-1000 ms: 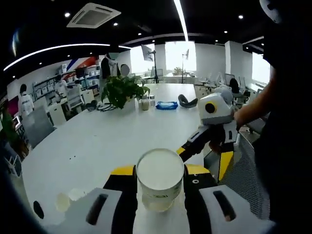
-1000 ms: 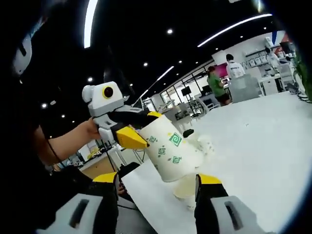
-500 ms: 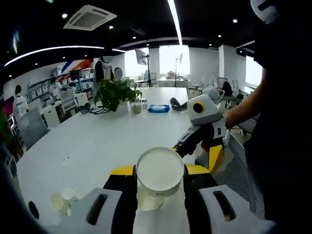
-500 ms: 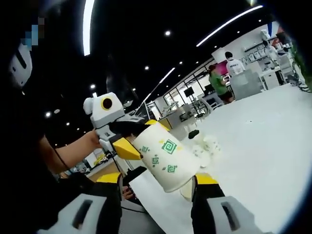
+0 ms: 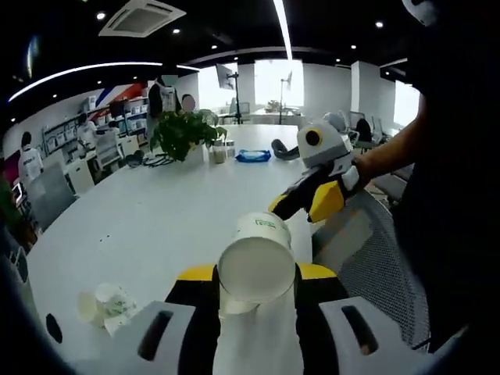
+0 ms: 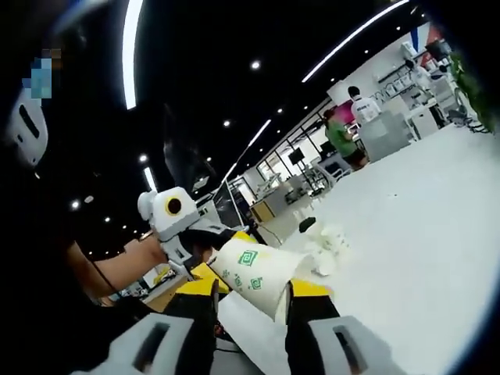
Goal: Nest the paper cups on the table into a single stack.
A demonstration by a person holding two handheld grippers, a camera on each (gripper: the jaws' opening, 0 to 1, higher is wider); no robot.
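A paper cup [image 5: 256, 269] sits between the jaws of the left gripper [image 5: 255, 283], its open mouth facing the camera. Beyond it, to the right, is the right gripper [image 5: 312, 199]. On the table [image 5: 156, 219], to the left, lie more cups [image 5: 105, 305]. Far back on the table stand a plant [image 5: 183, 133] and a few small things.

In the right gripper view, the cup [image 6: 254, 273] lies tilted between the jaws, with the left gripper [image 6: 207, 262] just behind it.
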